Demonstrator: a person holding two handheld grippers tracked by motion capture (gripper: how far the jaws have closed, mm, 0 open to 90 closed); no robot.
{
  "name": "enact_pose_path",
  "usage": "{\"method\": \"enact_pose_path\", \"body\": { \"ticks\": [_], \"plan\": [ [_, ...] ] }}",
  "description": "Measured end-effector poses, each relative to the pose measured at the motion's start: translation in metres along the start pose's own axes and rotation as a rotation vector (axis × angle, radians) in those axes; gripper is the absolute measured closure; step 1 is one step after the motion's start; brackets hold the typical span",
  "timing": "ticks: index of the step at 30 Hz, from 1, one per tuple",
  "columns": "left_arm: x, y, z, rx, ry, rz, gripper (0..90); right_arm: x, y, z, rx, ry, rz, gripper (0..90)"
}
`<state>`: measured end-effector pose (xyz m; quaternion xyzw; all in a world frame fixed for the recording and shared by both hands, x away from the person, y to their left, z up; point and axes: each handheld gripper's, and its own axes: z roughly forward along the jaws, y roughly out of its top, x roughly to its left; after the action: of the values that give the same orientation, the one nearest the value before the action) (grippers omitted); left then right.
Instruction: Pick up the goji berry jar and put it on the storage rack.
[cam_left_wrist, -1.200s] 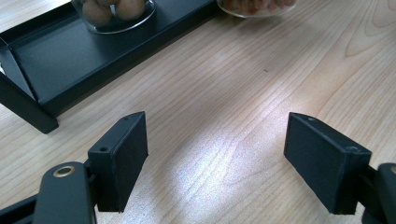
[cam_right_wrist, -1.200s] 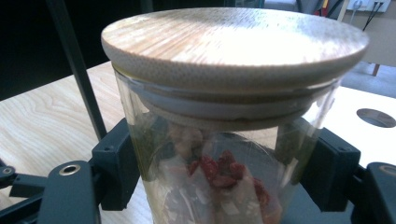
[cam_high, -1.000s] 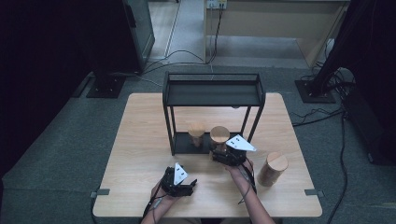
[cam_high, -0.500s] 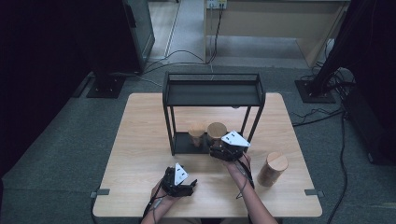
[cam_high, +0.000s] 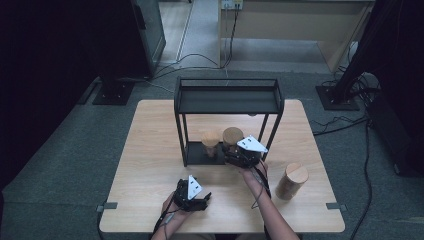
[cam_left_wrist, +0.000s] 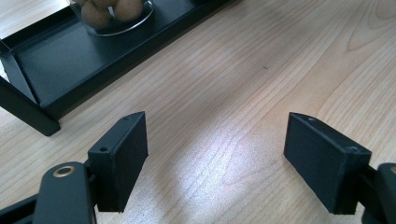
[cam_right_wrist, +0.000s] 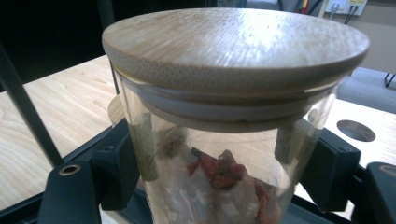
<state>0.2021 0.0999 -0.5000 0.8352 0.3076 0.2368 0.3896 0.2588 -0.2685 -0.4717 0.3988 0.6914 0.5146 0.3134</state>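
The right gripper (cam_high: 239, 154) has its jaws closed on the glass wall of a jar (cam_right_wrist: 224, 177), just under the wooden lid (cam_right_wrist: 236, 44), and that jar stands at the rack's (cam_high: 227, 102) bottom shelf, right of centre on the table (cam_high: 150, 150), with a second jar (cam_high: 210, 140) close at its nine o'clock. The grip is on smooth glass and sits high, so if the hold eases during a lift or a tilt, the jar may slide down between the pads; the lid looks merely seated and could come off if the jar tips. Moving toward nine o'clock risks knocking the neighbour, and raising the jar under the rack risks striking the upper tray or the post at three o'clock. The left gripper (cam_high: 192, 196) rests near six o'clock on the table, its jaws (cam_left_wrist: 215, 163) partly open with nothing between them, only bare wood. The right gripper view gives what the high view cannot: the pads pressed on the glass and the reddish dried contents inside. The high view alone lays out the third jar (cam_high: 291, 181) standing apart at four o'clock and how tightly the rack frames the held one. The left gripper view adds round brown pieces in the second jar (cam_left_wrist: 112, 11).
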Motion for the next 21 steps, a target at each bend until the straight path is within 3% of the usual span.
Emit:
{"method": "enact_pose_path", "body": {
  "ticks": [12, 21],
  "plan": [
    [-0.002, 0.001, 0.000, 0.005, 0.005, 0.015, 21.7, 0.000, 0.003, 0.009, -0.005, -0.019, 0.017, 24.8],
    [-0.003, 0.001, 0.000, 0.006, 0.005, 0.020, 21.7, -0.001, 0.002, 0.015, -0.018, -0.040, 0.076, 24.9]
  ]
}}
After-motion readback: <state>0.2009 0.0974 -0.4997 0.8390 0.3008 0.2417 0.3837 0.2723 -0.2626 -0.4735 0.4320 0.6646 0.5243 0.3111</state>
